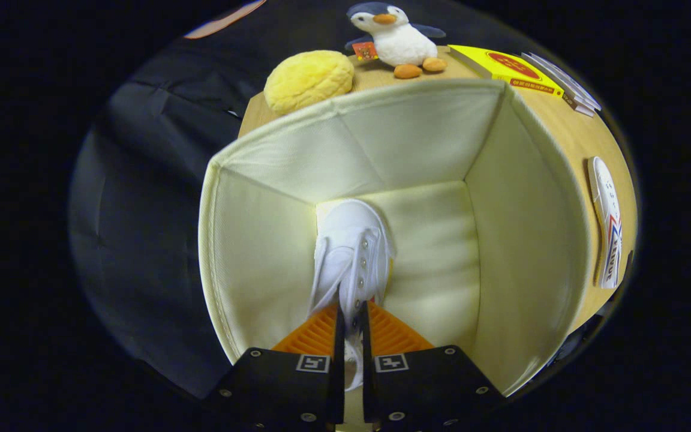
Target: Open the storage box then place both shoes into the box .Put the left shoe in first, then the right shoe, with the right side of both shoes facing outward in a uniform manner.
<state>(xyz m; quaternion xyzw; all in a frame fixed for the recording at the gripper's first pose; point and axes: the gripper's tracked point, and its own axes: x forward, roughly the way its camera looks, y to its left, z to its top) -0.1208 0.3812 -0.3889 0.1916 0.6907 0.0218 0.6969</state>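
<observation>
I look down into an open cream fabric storage box [261,240]. A white shoe [351,252] hangs inside it, toe pointing down toward the box floor, near the left wall. My gripper [351,327] is shut on the shoe's upper edge, both fingers pressing on it from either side. A second white shoe [606,222] with red and blue markings lies on the wooden table to the right of the box, outside it.
Beyond the box on the wooden table [567,132] sit a yellow round plush [309,79], a penguin plush [396,39] and a yellow flat box [510,69] with thin books beside it. Black cloth hangs to the left of the table.
</observation>
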